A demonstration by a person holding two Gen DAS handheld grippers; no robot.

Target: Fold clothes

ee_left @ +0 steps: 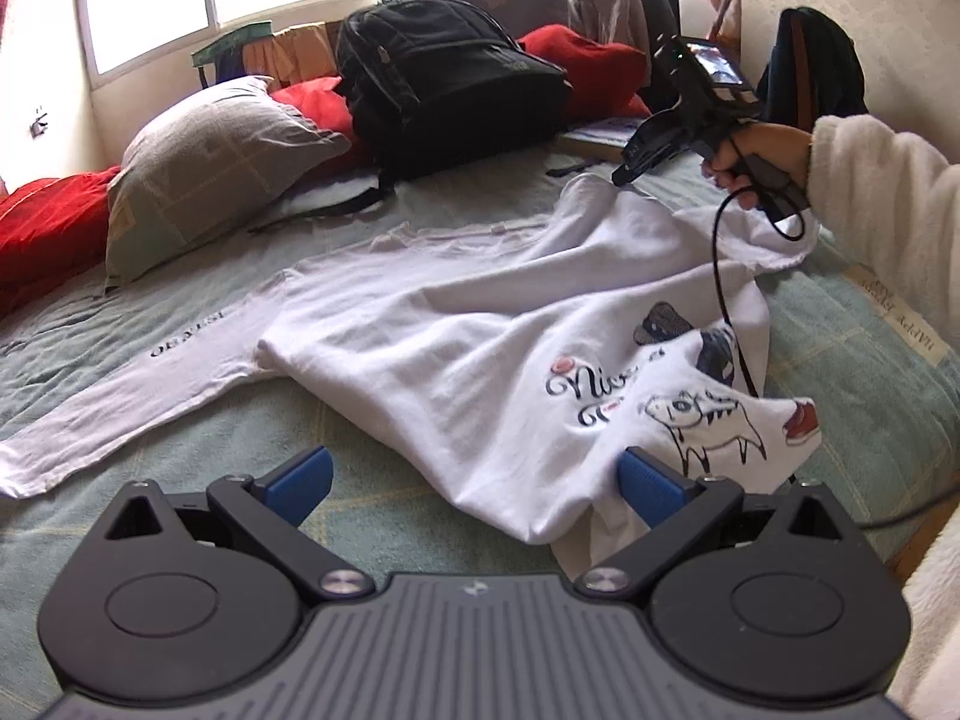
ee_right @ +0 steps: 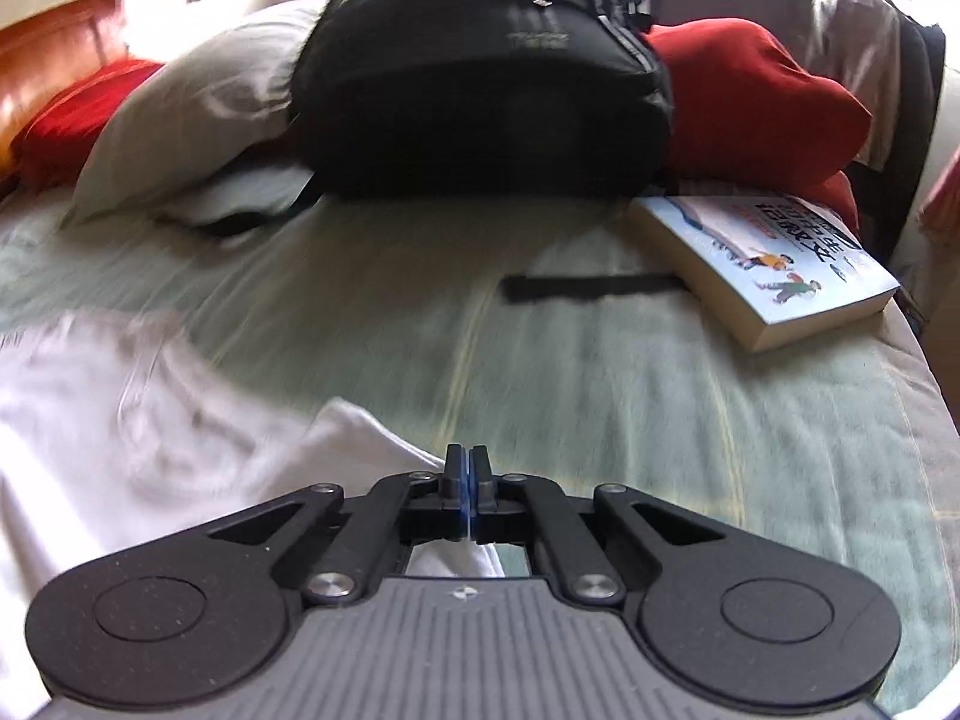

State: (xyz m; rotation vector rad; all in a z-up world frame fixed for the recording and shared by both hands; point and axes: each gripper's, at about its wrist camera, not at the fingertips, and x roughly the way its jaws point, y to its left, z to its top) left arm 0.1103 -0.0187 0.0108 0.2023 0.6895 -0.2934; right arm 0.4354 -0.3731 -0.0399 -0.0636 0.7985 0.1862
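Observation:
A white long-sleeved shirt with a cartoon print lies rumpled on the green bed sheet, one sleeve stretched out to the left. My left gripper is open just above the shirt's near hem, with its right blue pad at the cloth's edge. My right gripper, held by a hand in a white fleece sleeve, meets the shirt's far edge, which rises to its tip. In the right wrist view the right gripper has its jaws pressed together, and white shirt cloth runs under them.
A black backpack, a grey pillow and red cushions line the far side of the bed. A book and a black strap lie beyond the right gripper. A black cable hangs across the shirt.

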